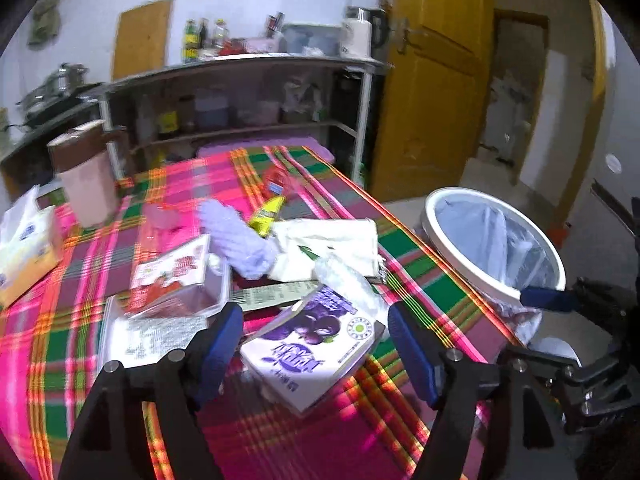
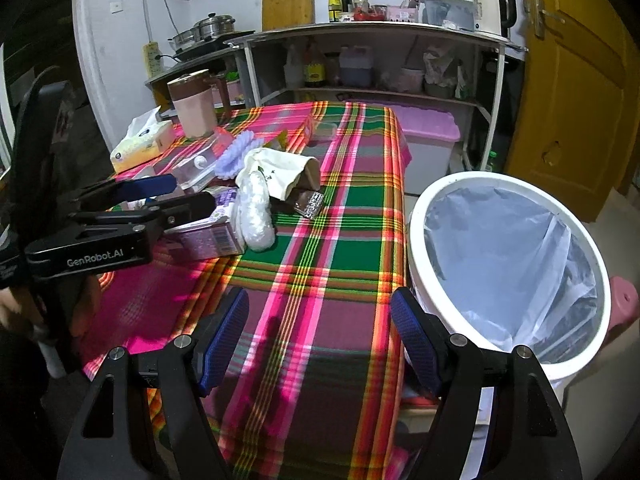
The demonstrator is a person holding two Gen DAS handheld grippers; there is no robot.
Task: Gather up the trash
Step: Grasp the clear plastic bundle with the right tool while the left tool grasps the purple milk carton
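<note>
The left gripper [image 1: 314, 344] hangs low over the plaid tablecloth [image 2: 320, 280] with its blue-padded fingers spread wide, straddling the purple carton [image 1: 316, 348] at twelve o'clock just ahead of the tips. Nothing is held yet; the pads stand on either side of the box without pressing it, which reads as lining up for a grab across its narrow width. From the right wrist view the same gripper shows at nine o'clock, reaching in over the pile.

The trash sits bunched together (likely why the approach is so careful): a crinkled clear wrapper [image 1: 352, 284] resting on the carton's far corner, a lavender foam net [image 1: 236, 236] at eleven o'clock, a cream paper bag [image 1: 332, 244] beyond, and a red-labelled clear tray [image 1: 176, 280] touching the carton's left side.

The right gripper [image 2: 320, 340] is also wide open and empty, held near the table's edge. The white bin [image 2: 508, 276], lined with a pale bag, stands at two o'clock from it, just beside the table, so anything lifted has a short drop.
</note>
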